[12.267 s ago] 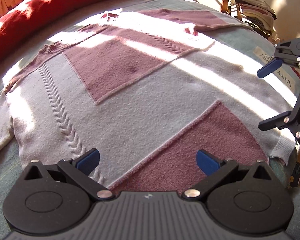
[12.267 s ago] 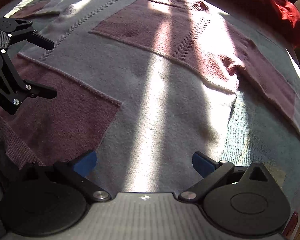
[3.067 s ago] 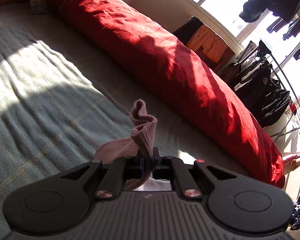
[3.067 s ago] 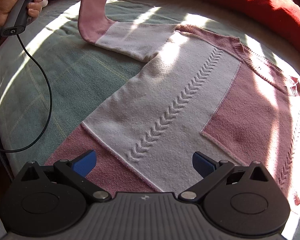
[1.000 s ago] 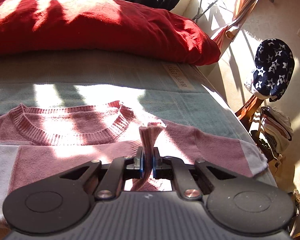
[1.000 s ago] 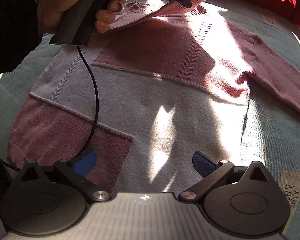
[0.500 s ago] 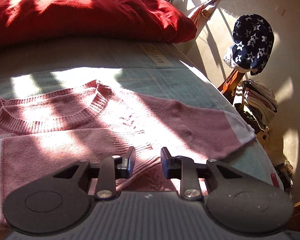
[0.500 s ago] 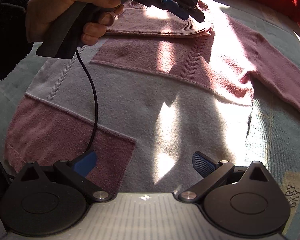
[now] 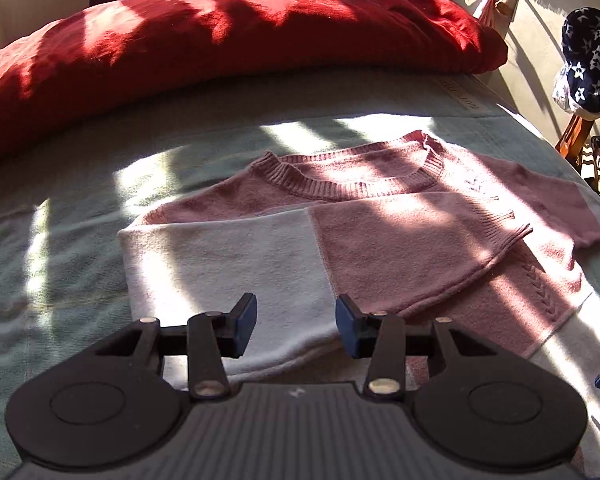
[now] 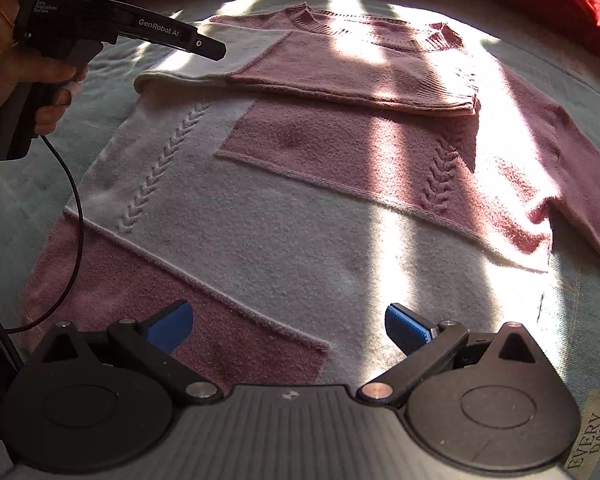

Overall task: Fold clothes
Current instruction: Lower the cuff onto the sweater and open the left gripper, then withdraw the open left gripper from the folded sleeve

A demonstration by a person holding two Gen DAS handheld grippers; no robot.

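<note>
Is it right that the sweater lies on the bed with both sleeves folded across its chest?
Not quite: only one sleeve is folded across the sweater. The other sleeve lies stretched out on the bed, as the right wrist view shows.

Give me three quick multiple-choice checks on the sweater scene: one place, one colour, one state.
1. Where does the folded sleeve lie?
A. Across the sweater's chest
B. On the pillow
C. Off the bed

2. What colour is the pillow?
A. Green
B. Red
C. White

3. What is the right tool holding?
A. The hem
B. A sleeve
C. Nothing

Key: 1 A, the sleeve rests just below the collar; 2 B, it is plainly red; 3 C, its blue pads stand apart above the knit.
</note>
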